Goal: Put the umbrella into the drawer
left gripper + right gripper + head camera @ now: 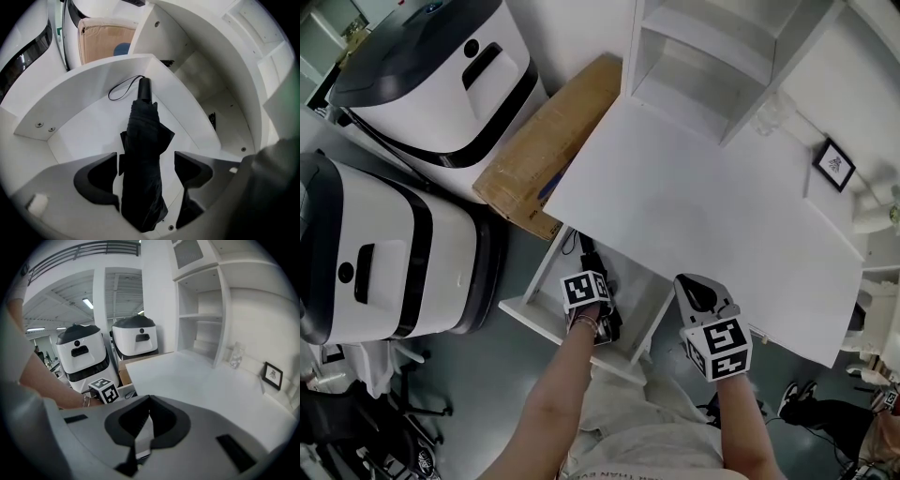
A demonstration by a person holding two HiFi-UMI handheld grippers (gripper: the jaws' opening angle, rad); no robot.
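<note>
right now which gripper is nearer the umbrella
Left. The left gripper is over the drawer, umbrella between its open fingers; the right gripper is off to the side by the desk edge.

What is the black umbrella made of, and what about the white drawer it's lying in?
Umbrella: probably thin woven cloth, matte black; it bunches into soft folds. Its handle looks like smooth hard plastic, slightly shiny. Drawer: likely painted or laminated board, smooth white; flat panels joined by visible screws.

Left gripper [592, 309] over open drawer [534, 281], umbrella [587, 251] probably inside.
</note>
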